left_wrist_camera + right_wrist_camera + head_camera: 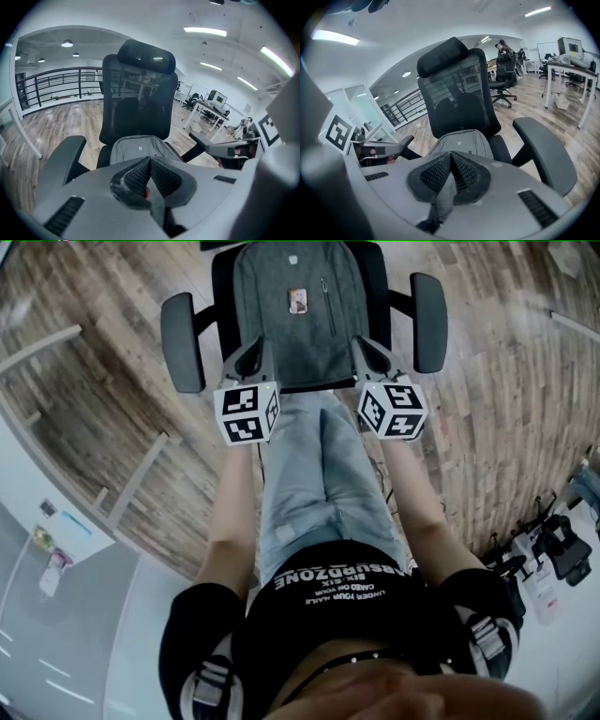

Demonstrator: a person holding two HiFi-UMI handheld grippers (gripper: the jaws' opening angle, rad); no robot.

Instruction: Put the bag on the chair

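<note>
- Lying on the chair [183, 338] seat, the bag [291, 315] reached the backrest.
- Left gripper [150, 164] jaws were pressed together at the bag's near edge; whether they pinched fabric could not be told.
- Right gripper [450, 159] jaws were clamped on a grey strap [443, 197].

Head view looks steeply down; both gripper views closely face the same chair [136, 93] and bag [461, 143].
</note>
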